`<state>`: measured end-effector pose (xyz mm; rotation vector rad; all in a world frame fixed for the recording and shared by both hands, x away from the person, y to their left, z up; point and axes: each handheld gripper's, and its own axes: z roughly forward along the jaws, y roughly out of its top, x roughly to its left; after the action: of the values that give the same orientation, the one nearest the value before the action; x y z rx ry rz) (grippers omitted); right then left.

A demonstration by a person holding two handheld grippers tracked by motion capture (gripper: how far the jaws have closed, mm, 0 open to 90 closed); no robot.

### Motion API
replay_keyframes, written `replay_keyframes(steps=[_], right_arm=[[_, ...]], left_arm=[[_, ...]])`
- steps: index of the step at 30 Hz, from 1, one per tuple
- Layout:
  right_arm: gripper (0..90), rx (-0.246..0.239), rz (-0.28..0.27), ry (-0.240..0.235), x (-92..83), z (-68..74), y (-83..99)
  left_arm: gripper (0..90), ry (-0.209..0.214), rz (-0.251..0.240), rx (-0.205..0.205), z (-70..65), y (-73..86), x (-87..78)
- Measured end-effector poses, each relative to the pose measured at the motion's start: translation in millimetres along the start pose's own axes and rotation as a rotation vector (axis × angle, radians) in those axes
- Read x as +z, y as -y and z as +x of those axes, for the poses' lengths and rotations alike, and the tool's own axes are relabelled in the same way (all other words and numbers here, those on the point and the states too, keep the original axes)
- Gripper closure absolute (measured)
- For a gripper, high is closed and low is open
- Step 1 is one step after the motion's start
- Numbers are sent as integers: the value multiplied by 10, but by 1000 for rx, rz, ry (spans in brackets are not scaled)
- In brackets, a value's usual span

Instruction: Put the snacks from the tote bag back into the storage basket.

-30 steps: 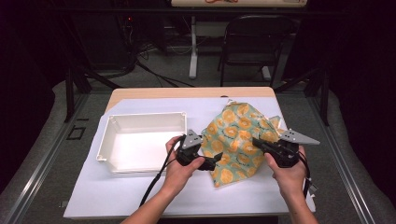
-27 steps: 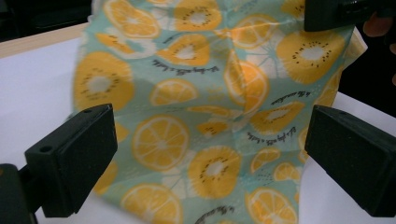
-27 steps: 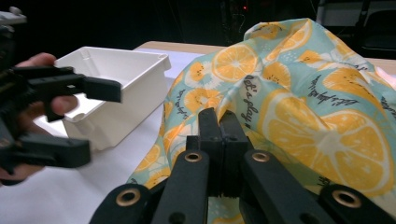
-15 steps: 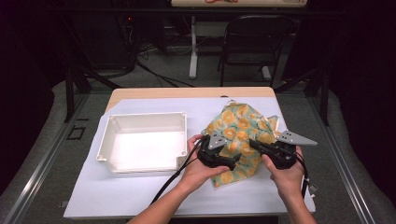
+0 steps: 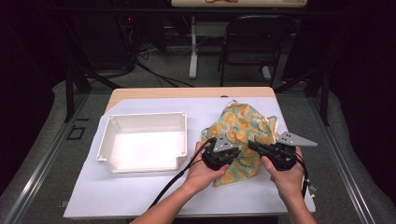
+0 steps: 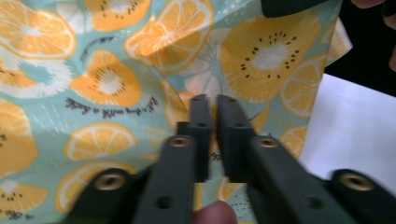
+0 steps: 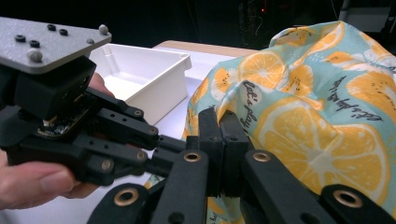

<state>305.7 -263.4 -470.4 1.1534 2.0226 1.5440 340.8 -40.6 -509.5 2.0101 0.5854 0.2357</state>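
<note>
A teal cloth [image 5: 239, 127] printed with orange citrus slices lies bunched on the right half of the table. My left gripper [image 5: 239, 152] reaches into its near edge from the left. In the left gripper view the jaws have just been closing, and my left gripper [image 6: 213, 100] now pinches a fold of the cloth [image 6: 107, 84]. My right gripper [image 5: 252, 145] comes in from the right, tips close to the left one's. It is shut on the cloth's edge, as the right gripper view shows at my right gripper [image 7: 223, 119] on the cloth [image 7: 327, 107].
An empty white bin [image 5: 106, 140] stands left of the cloth on the white sheet [image 5: 116, 191] covering the table. In the right gripper view the bin [image 7: 154, 93] lies beyond the left gripper [image 7: 161, 158]. A dark chair [image 5: 254, 42] stands behind the table.
My left hand has moved right, from beside the bin's corner to the cloth's near edge, and its jaws have closed on the fabric. The right hand has kept still.
</note>
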Motion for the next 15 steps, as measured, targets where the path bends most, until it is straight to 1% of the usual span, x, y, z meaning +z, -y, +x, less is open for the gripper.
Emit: replay_keyframes(steps=[1, 3, 5, 6, 8, 9, 11, 13, 14, 15], right_arm=[[895, -2, 0, 0, -3, 1, 2], [857, -5, 6, -11, -23, -5, 9], [785, 0, 2, -15, -55, -6, 19], [761, -7, 8, -9, -79, -6, 19], [695, -12, 14, -22, -128, -3, 23], [665, -16, 22, -16, -155, 2, 27], [629, -15, 32, -12, -203, 15, 47], [569, -22, 42, 1, -259, 24, 73], [554, -21, 49, 11, -291, 25, 87], [534, -19, 54, 10, -322, 19, 100]], left_arm=[[900, 17, 1, -4, 8, 1, -3], [900, 30, 15, 5, 2, 4, -8], [900, 42, 24, 15, -13, 11, -12], [900, 46, 31, 16, -24, 16, -10], [900, 39, 30, 21, -37, 28, -10], [900, 33, 31, 21, -37, 32, -17], [900, 36, 7, -8, -27, 38, -43], [893, 25, -13, -28, -16, 28, -80], [825, 17, -24, -37, -9, 22, -91], [732, -7, -33, -47, -6, 14, -100]])
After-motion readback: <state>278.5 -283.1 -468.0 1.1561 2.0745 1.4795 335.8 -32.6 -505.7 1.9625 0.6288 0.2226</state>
